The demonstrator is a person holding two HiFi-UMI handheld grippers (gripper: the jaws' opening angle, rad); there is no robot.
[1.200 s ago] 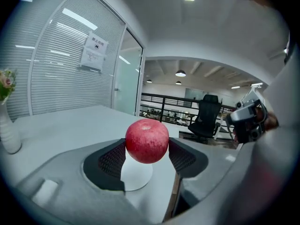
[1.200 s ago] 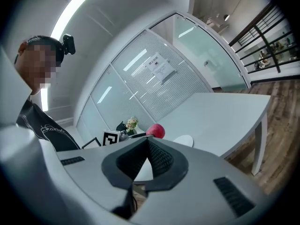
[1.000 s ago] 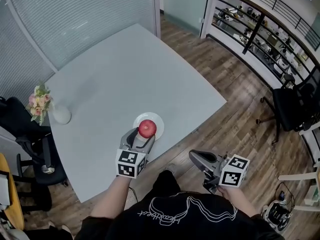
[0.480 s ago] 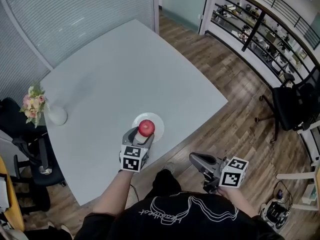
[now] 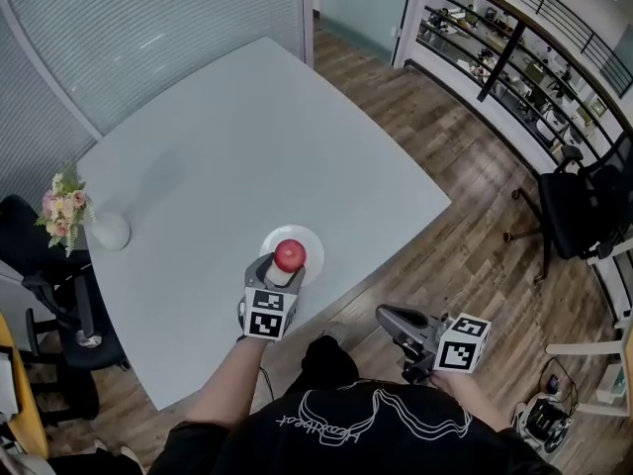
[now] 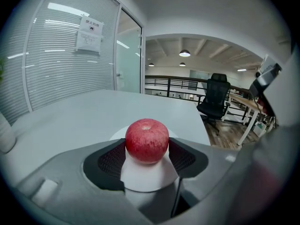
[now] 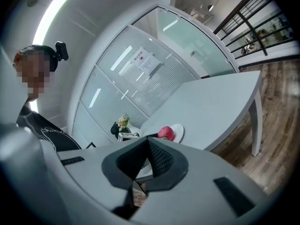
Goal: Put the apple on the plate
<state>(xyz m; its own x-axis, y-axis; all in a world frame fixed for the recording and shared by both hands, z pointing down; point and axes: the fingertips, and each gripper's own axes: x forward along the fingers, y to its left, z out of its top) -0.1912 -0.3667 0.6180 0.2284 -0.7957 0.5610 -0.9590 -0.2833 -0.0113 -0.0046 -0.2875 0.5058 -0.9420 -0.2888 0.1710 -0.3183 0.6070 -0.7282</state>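
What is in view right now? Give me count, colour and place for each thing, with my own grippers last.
apple: one, red, clamped between the left gripper's pads, over the plate; contact with the plate unclear
plate: one, white, near the table's front edge
table: one, pale grey, centre of the head view
vase: one, white, holding pink and yellow flowers, at the table's left edge
office chairs: two, black, one left of the table, one on the wooden floor at right
left gripper: grey, shut on the apple
right gripper: grey, jaws together, empty, off the table's front edge
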